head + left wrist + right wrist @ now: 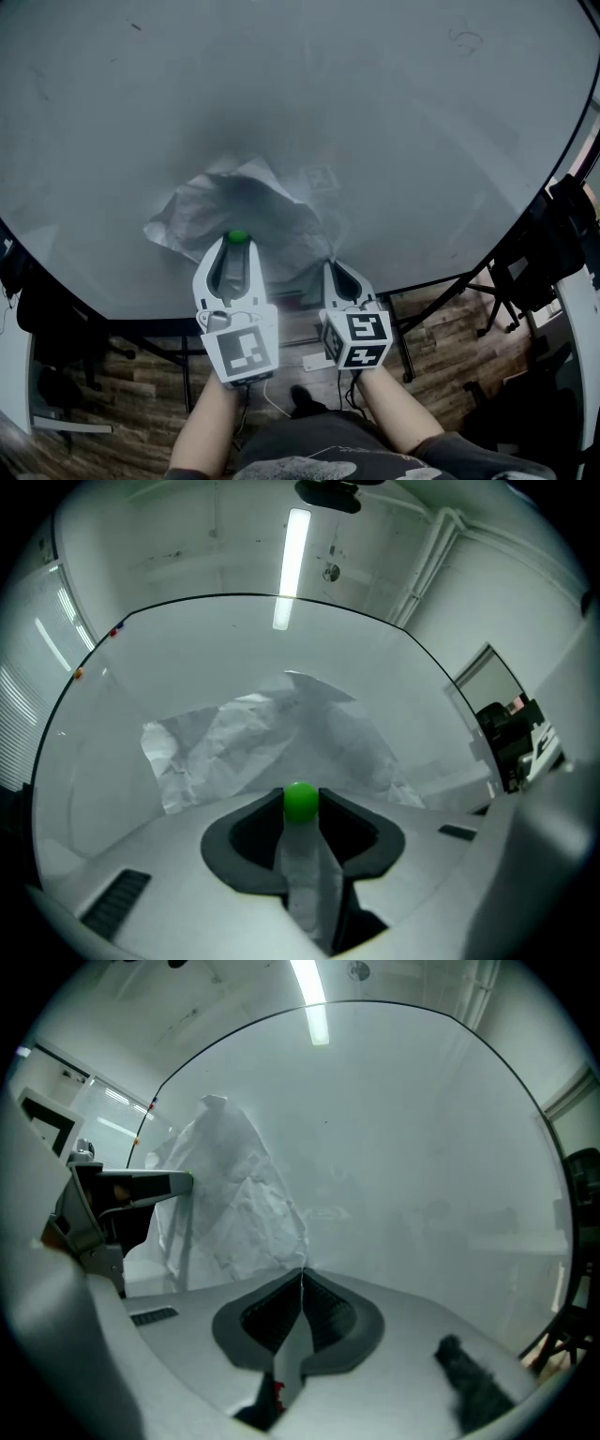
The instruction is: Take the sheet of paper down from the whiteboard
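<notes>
two grips on: my right gripper (302, 1277) is pinched flat on the bottom right corner of the sheet of paper (234, 1194), which bunches up and left against the whiteboard (375, 112), my left gripper (236, 242) clamps the green magnet (301, 800) just beside, so i'd pull with the right.

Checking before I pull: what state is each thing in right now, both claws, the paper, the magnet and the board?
left claw: closed on the green ball magnet.
right claw: shut, pinching an edge of the sheet of paper.
sheet of paper: crumpled, bulging off the whiteboard.
green ball magnet: between the left claw's tips, at the paper.
whiteboard: nearly blank, faint marks only.
</notes>
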